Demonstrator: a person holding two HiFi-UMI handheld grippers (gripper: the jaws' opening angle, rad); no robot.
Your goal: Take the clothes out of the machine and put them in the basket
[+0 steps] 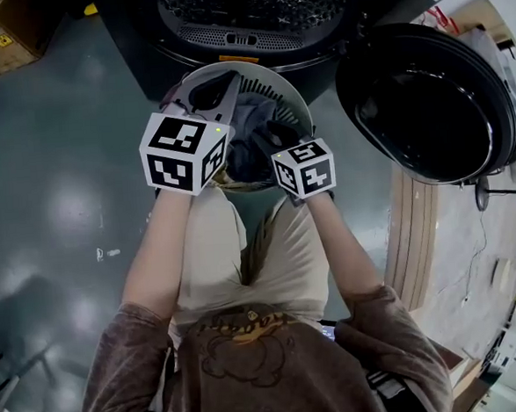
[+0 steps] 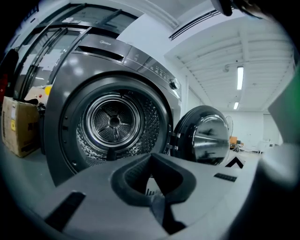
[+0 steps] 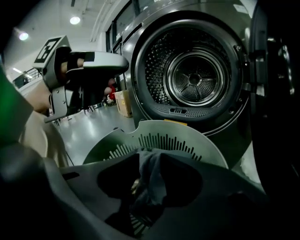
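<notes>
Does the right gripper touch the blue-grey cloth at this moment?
Touching. The right gripper view shows the blue-grey cloth pinched between the jaws of the right gripper, over the laundry basket.

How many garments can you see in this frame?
1: a grey-blue garment between the jaws of the right gripper, over the laundry basket. The washing machine drum looks empty; more may lie hidden in the basket.

Blue-grey cloth [image 3: 152,176] bunched over pale slotted basket [image 3: 187,136], just before grey machine [image 3: 194,79] w/ door [image 1: 427,101] open.
</notes>
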